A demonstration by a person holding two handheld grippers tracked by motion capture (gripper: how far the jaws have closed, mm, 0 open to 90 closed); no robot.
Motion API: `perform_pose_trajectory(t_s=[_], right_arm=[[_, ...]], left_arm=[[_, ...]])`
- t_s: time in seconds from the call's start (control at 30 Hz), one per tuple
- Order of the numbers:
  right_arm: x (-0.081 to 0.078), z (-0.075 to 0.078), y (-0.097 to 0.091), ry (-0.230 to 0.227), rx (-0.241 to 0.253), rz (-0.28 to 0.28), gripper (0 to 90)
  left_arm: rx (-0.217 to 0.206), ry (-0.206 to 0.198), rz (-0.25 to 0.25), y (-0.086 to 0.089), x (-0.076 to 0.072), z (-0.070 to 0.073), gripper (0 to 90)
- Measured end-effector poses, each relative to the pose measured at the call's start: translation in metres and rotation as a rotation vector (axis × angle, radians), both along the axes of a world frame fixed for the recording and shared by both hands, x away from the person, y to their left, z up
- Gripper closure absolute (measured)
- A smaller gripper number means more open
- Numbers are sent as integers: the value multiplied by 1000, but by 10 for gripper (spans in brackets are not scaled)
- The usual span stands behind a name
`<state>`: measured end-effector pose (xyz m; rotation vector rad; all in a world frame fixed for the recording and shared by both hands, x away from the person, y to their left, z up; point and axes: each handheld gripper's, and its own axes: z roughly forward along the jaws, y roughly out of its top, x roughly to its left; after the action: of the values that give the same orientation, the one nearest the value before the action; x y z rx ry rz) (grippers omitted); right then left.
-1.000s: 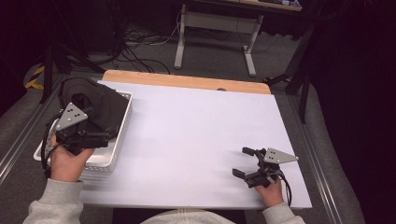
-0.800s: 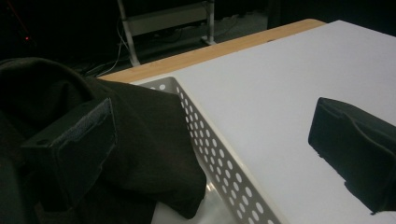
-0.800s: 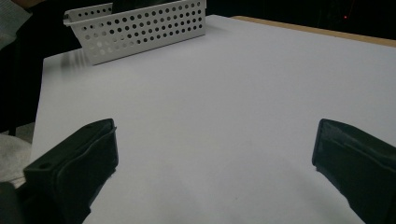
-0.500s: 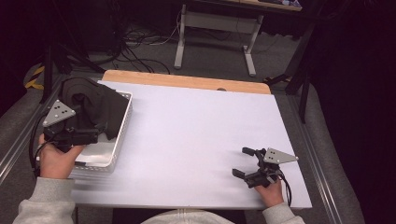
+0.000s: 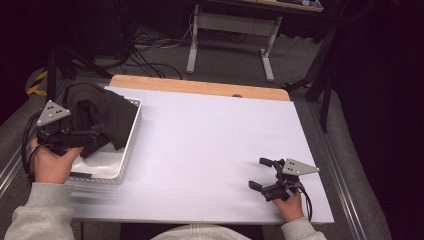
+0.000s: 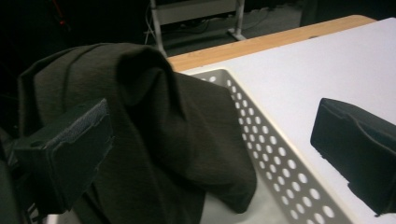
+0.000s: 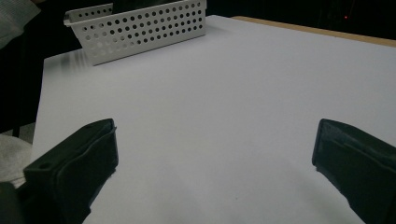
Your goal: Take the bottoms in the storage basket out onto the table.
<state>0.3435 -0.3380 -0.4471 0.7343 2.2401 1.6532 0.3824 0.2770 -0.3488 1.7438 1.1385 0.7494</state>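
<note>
left gripper wide open, beside dark cloth

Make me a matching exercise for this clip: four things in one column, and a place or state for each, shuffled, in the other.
Things:
1. dark cloth
2. white perforated basket
3. left hand-held gripper
4. right hand-held gripper

Places or states:
A. open, low over bare table near the right front corner
B. at the table's left edge
C. open, at the cloth over the basket
D. heaped in the basket, draped over its rim

Pairs: 1-D, 2-B, 3-C, 4-A
</note>
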Motion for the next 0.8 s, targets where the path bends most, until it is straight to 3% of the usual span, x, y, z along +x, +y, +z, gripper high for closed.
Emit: perform_pose_trajectory(t_s=[0.8], right_arm=[[0,0,0,1,1,-6,9]], left_arm=[[32,86,94,28,34,-6,12]])
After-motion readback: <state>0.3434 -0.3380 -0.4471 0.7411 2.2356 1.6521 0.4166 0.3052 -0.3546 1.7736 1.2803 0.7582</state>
